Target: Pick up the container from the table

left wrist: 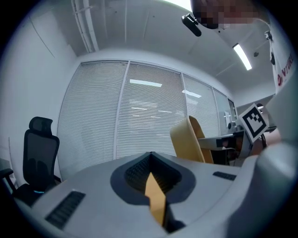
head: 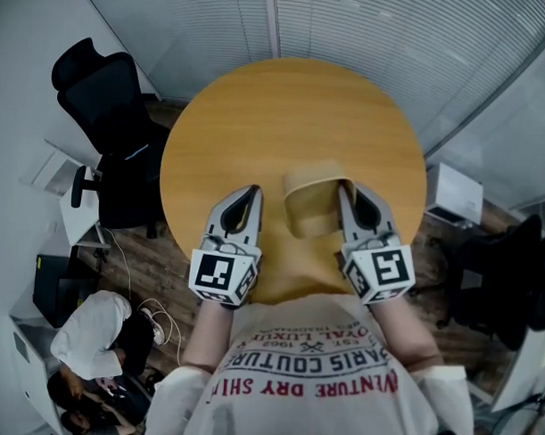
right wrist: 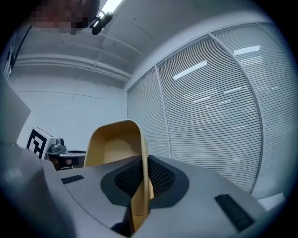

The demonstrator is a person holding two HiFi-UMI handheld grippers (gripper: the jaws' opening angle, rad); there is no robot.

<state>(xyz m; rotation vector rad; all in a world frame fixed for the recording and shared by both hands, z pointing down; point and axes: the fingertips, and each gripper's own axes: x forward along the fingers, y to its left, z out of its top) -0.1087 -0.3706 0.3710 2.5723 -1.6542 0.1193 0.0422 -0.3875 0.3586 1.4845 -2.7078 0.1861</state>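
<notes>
A tan open container [head: 313, 203] hangs above the round wooden table [head: 259, 105], tilted. My right gripper [head: 345, 190] is shut on its right wall. In the right gripper view that wall stands edge-on between the jaws of the right gripper [right wrist: 143, 160], and the container [right wrist: 114, 144] rises to the left with its hollow towards me. My left gripper [head: 253, 192] is held level to the left of the container, apart from it. In the left gripper view the left gripper [left wrist: 150, 155] has its jaws together with nothing in them, and the container [left wrist: 188, 139] shows off to the right.
A black office chair [head: 107, 99] stands left of the table and shows again as a chair [left wrist: 39, 148]. A person [head: 94, 335] crouches on the floor at lower left. A white cabinet [head: 456, 192] and a dark chair [head: 494, 273] are on the right. Window blinds run behind the table.
</notes>
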